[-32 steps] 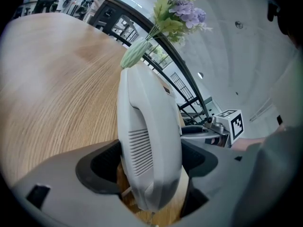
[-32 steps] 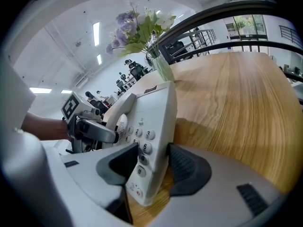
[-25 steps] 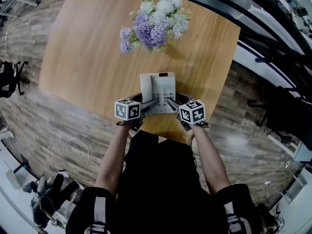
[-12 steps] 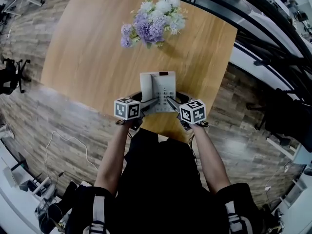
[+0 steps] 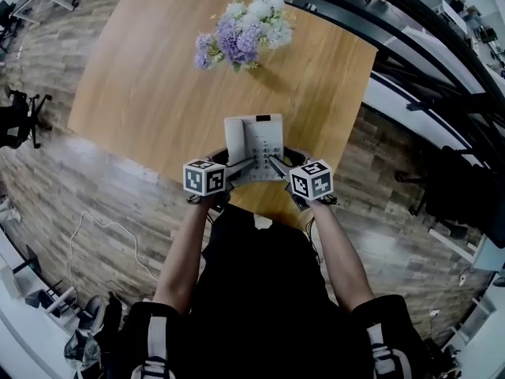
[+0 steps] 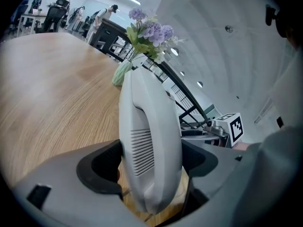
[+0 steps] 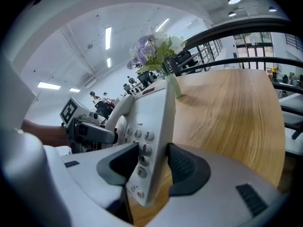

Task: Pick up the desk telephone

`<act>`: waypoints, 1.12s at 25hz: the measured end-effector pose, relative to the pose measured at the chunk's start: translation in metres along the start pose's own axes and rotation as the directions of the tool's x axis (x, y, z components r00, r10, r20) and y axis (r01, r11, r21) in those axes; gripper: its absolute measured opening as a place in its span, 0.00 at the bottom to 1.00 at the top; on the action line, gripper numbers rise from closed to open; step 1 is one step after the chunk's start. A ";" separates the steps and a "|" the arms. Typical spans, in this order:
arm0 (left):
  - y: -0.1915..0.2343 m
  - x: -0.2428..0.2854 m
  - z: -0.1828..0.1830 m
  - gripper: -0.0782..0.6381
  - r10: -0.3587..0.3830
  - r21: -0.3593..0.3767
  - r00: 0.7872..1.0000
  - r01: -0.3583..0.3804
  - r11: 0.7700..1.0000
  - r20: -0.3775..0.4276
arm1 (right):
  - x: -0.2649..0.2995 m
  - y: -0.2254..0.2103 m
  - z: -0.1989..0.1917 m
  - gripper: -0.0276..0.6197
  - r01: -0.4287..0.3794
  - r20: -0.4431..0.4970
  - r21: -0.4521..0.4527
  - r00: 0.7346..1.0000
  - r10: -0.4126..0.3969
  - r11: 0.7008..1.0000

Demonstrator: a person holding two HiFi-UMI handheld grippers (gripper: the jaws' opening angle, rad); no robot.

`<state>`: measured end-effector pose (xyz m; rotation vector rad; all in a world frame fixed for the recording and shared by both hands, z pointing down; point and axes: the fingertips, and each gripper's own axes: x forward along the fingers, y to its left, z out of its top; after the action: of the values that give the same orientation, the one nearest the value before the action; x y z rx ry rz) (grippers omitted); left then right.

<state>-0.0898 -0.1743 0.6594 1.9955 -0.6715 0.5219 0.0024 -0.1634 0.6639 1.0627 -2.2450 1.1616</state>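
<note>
Little has moved since the earlier frames: the head view has drifted slightly, so the flowers (image 5: 241, 34) sit a touch higher and further left in the frame, while both grippers and the phone keep their places.

The desk telephone (image 5: 254, 144) lies at the lower middle of the head view, on the wooden counter (image 5: 134, 93) close to its near edge. The left gripper (image 6: 150, 164) has its jaws closed on the white handset (image 6: 149, 136), a dark pad pressed to each side near the slotted grille. The right gripper (image 7: 154, 167) pinches the phone body, with one jaw over the keypad (image 7: 142, 148) and the other against the opposite face. Whether the phone has left the counter yet I cannot tell.

To lift well, both grippers should probably rise together at an even pace, keeping the body level. The left grip is on the handset alone, so if that side leads, the handset may come out of its cradle. Steady pressure matters, as the smooth plastic could slide between the pads.

The phone's long axis runs from the lower middle of the head view up towards the flowers. Its display end points at the flowers, with the handset along the left and the keys on the right.
</note>
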 end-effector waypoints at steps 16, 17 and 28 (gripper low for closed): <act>-0.032 -0.024 -0.016 0.65 0.029 -0.004 0.995 -0.029 1.000 0.096 | -0.031 0.023 -0.005 0.36 -0.025 0.023 -0.102 0.999 0.027 0.994; -0.034 -0.024 -0.016 0.65 0.031 -0.005 0.994 -0.031 1.000 0.103 | -0.034 0.023 -0.005 0.36 -0.027 0.027 -0.105 0.999 0.030 0.994; -0.065 -0.033 -0.010 0.65 0.054 0.046 0.986 -0.062 0.997 0.156 | -0.061 0.028 -0.002 0.36 -0.050 0.085 -0.113 0.995 0.060 0.992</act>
<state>-0.0742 -0.1305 0.6025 2.0847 -0.8203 0.4254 0.0191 -0.1243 0.6119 1.0333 -2.3908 1.0170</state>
